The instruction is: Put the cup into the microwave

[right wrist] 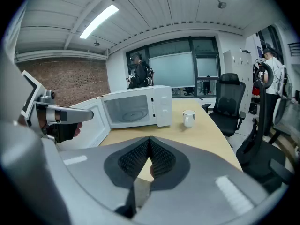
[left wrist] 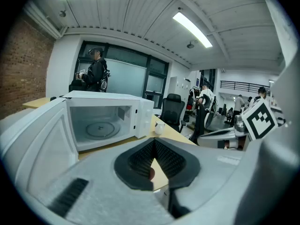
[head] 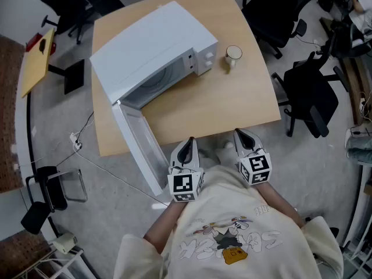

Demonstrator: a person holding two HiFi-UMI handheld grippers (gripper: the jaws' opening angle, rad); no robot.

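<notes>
A white cup point(head: 233, 54) stands upright on the wooden table point(head: 197, 106), just right of the white microwave point(head: 152, 54). The cup point(right wrist: 188, 118) shows beside the microwave point(right wrist: 136, 107) in the right gripper view, and small as the cup point(left wrist: 159, 127) in the left gripper view. The microwave's door point(head: 138, 144) hangs wide open past the table's near edge, and its cavity with the glass turntable point(left wrist: 99, 128) holds nothing. My left gripper point(head: 187, 146) and right gripper point(head: 244, 136) are both shut on nothing, held side by side near the table's near edge, well short of the cup.
Black office chairs point(head: 311, 95) stand right of the table, more at the back. A yellow board point(head: 38, 60) and a metal stool point(head: 55, 188) stand at the left. Cables run on the grey floor. People point(left wrist: 95, 74) stand far off by the glass wall.
</notes>
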